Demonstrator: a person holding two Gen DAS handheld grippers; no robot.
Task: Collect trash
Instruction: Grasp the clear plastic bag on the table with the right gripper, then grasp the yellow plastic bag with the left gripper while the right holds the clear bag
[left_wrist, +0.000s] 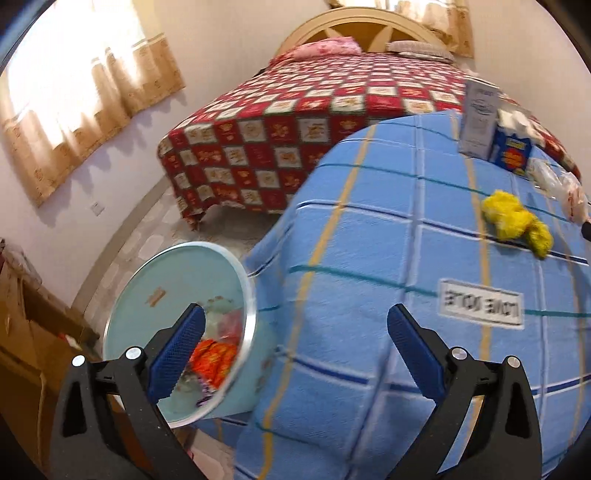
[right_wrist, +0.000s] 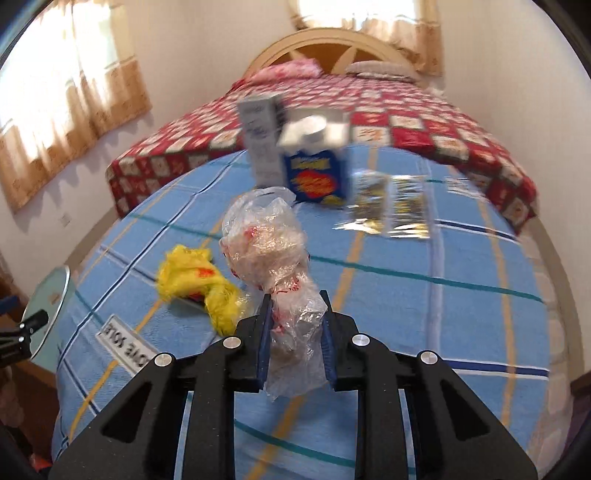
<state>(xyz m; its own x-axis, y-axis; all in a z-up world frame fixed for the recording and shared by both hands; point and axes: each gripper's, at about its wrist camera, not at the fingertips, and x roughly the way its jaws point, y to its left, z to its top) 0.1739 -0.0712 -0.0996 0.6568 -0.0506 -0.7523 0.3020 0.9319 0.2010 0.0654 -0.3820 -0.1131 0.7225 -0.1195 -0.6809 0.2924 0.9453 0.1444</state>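
Observation:
My right gripper (right_wrist: 295, 299) is shut on a crumpled clear plastic bag (right_wrist: 266, 240) with red print, held above the blue checked cloth (right_wrist: 406, 314). A crumpled yellow bag (right_wrist: 195, 284) lies on the cloth just left of it; it also shows in the left wrist view (left_wrist: 513, 221). My left gripper (left_wrist: 295, 314) is open and empty, over the cloth's left edge beside a light blue trash bin (left_wrist: 155, 295) that holds orange and other wrappers (left_wrist: 214, 358). A blue box (right_wrist: 317, 177), a tall white carton (right_wrist: 262, 136) and shiny wrappers (right_wrist: 391, 206) are farther back on the cloth.
A bed with a red checked cover (left_wrist: 295, 122) stands behind. Curtained windows (left_wrist: 85, 96) are on the left wall. Brown furniture (left_wrist: 22, 325) is at the lower left by the bin.

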